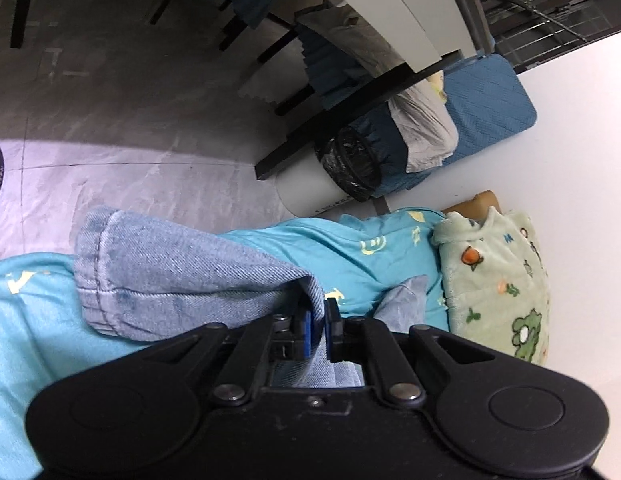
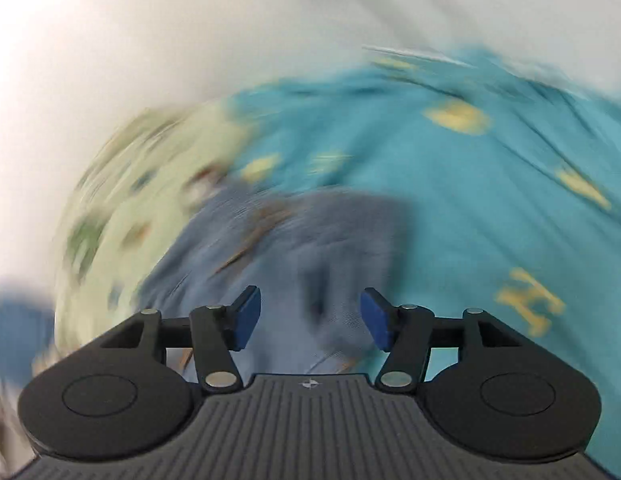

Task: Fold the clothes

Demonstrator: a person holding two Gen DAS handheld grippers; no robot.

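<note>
My left gripper is shut on the edge of a light blue denim garment, whose hemmed end drapes to the left over a teal sheet with yellow prints. The right wrist view is blurred by motion. In it my right gripper is open, its blue pads apart, just above the same denim, empty. A pale green fleece garment with cartoon prints lies to the right of the denim; it shows in the right wrist view at the left.
A white bin with a black liner lies beyond the sheet, next to a blue quilted cushion and a grey bag. Dark furniture legs stand on the grey floor. A white wall is at the right.
</note>
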